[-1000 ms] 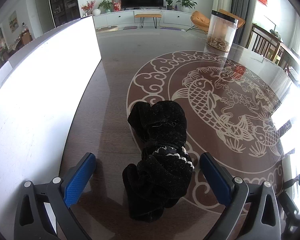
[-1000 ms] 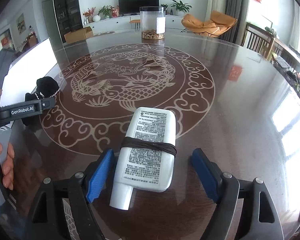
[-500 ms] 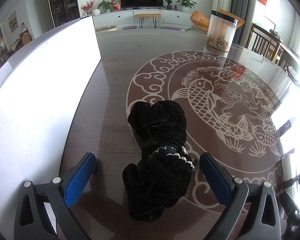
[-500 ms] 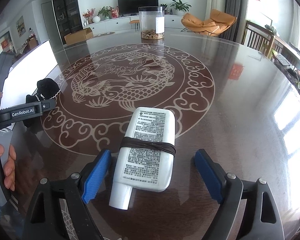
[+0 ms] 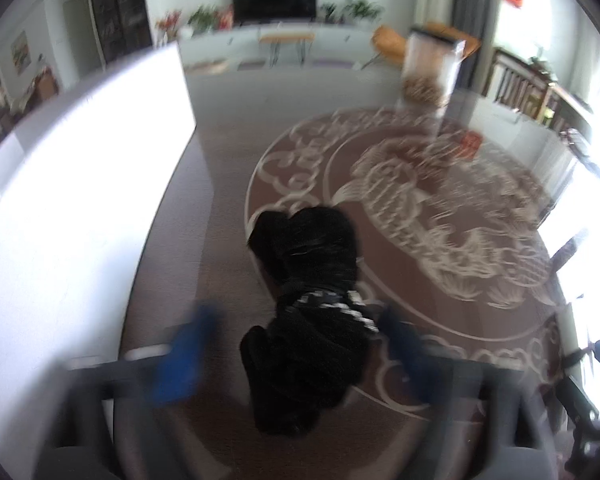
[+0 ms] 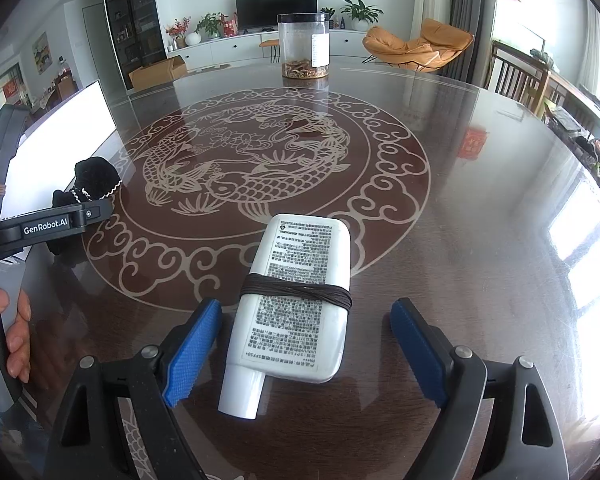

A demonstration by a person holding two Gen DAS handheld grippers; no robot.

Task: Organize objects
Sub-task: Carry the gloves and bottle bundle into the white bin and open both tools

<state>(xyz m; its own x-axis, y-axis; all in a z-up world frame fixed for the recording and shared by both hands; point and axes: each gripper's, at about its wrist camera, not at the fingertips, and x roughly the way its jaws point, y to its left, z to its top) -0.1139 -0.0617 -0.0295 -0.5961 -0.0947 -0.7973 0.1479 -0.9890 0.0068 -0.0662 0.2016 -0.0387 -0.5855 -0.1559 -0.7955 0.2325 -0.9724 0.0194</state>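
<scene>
A black velvet scrunchie with a pearl trim [image 5: 308, 312] lies on the dark table between the blue pads of my left gripper [image 5: 296, 360], which is open and blurred. It also shows in the right wrist view [image 6: 94, 184]. A white flat bottle [image 6: 300, 300] with printed text and a dark hair tie [image 6: 296, 290] wound around it lies between the pads of my right gripper [image 6: 308, 356], which is open and not touching it.
A white box [image 5: 80, 200] stands along the table's left side. A clear jar with brown contents [image 6: 303, 46] stands at the far side. The left gripper's body [image 6: 44, 226] and a hand [image 6: 12, 328] are at the left of the right wrist view.
The left wrist view is now motion-blurred, and the left pads have moved inward toward the scrunchie. The right gripper has drawn back slightly; the bottle lies where it was.
</scene>
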